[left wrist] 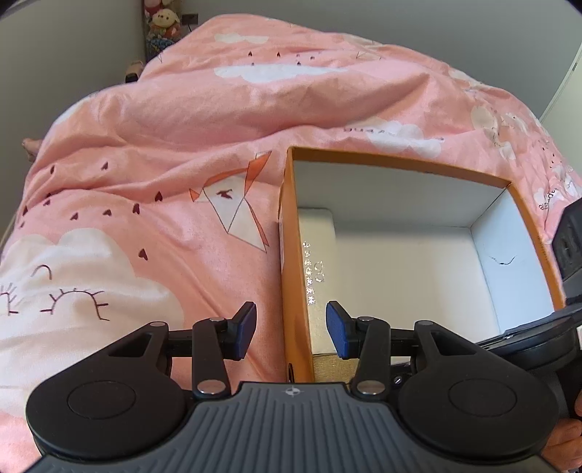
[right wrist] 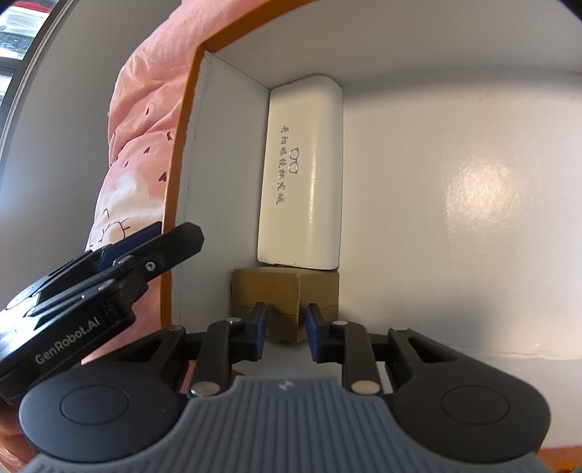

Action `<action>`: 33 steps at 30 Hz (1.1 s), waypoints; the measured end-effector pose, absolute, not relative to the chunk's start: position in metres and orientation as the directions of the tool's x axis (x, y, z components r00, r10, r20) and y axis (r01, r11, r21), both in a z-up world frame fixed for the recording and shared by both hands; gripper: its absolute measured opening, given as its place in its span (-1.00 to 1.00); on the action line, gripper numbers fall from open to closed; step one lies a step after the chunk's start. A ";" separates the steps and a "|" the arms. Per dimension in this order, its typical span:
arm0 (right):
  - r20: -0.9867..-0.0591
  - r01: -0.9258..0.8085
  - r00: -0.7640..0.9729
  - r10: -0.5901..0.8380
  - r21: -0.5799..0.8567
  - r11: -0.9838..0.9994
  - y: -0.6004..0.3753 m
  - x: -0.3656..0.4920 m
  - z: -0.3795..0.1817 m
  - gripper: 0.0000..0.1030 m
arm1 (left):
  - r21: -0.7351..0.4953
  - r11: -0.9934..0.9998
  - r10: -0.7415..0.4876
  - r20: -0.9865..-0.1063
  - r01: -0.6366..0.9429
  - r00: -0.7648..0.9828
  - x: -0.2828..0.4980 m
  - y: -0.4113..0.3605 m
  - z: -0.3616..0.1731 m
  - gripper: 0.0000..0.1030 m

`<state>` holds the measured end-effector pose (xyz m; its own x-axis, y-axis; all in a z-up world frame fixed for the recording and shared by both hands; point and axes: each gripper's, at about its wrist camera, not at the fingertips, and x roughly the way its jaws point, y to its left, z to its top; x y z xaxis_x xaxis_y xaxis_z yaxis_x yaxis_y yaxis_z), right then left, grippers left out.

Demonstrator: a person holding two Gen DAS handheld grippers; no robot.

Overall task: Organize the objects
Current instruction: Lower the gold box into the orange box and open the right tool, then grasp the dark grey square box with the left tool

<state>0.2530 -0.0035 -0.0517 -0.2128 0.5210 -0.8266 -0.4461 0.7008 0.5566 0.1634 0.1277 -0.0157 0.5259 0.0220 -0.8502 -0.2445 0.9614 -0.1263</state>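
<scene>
An orange box (left wrist: 291,233) with a white inside stands open on a pink bedspread. A white glasses case (right wrist: 302,171) lies along its left wall, and a small brown cardboard box (right wrist: 283,291) sits at the case's near end. My right gripper (right wrist: 285,327) is low inside the orange box. Its fingers stand narrowly apart just in front of the brown box's corner, and the pads do not press on it. My left gripper (left wrist: 291,327) is open astride the orange box's left wall, one finger outside and one inside, with a gap on each side.
The pink bedspread (left wrist: 163,182) with cloud and fox prints spreads left of and behind the box. Stuffed toys (left wrist: 163,22) sit in the far corner by a grey wall. Most of the orange box's white floor (right wrist: 454,218) is bare.
</scene>
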 end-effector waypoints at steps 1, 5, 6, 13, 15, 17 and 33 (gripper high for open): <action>-0.831 -0.467 -0.186 0.524 0.544 0.697 -0.006 0.251 -0.045 -0.47 | -0.125 0.963 0.023 -0.844 -0.238 0.536 0.160 0.125 -0.011 -0.01; -0.821 -0.564 -0.058 0.568 0.497 0.660 -0.026 0.234 -0.007 -0.47 | -0.121 0.975 0.011 -0.808 -0.184 0.589 0.140 0.110 0.011 -0.01; -0.813 -0.587 -0.026 0.581 0.483 0.650 -0.034 0.228 0.003 -0.43 | -0.121 0.979 0.003 -0.799 -0.164 0.601 0.135 0.105 0.016 -0.01; -0.781 -0.655 0.166 0.602 0.369 0.660 -0.102 0.185 0.041 -0.32 | -0.217 0.975 -0.148 -0.779 -0.040 0.610 0.093 0.068 0.029 0.00; -0.783 -0.640 0.202 0.588 0.349 0.685 -0.123 0.175 0.041 -0.32 | -0.273 0.962 -0.209 -0.784 -0.023 0.585 0.085 0.062 0.023 0.00; -0.790 -0.615 0.223 0.570 0.340 0.712 -0.142 0.166 0.036 -0.32 | -0.327 0.945 -0.263 -0.785 -0.015 0.561 0.080 0.057 0.014 0.02; -0.848 -0.535 0.297 0.440 0.234 0.812 -0.181 0.134 -0.016 -0.47 | -0.512 0.843 -0.385 -0.788 -0.165 0.480 0.072 0.035 -0.065 0.44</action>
<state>0.1341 -0.1813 -0.0159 0.2970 0.4399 -0.8475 -0.5352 0.8117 0.2338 0.0717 0.0352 -0.0646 0.4801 -0.3851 -0.7882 -0.1654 0.8427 -0.5124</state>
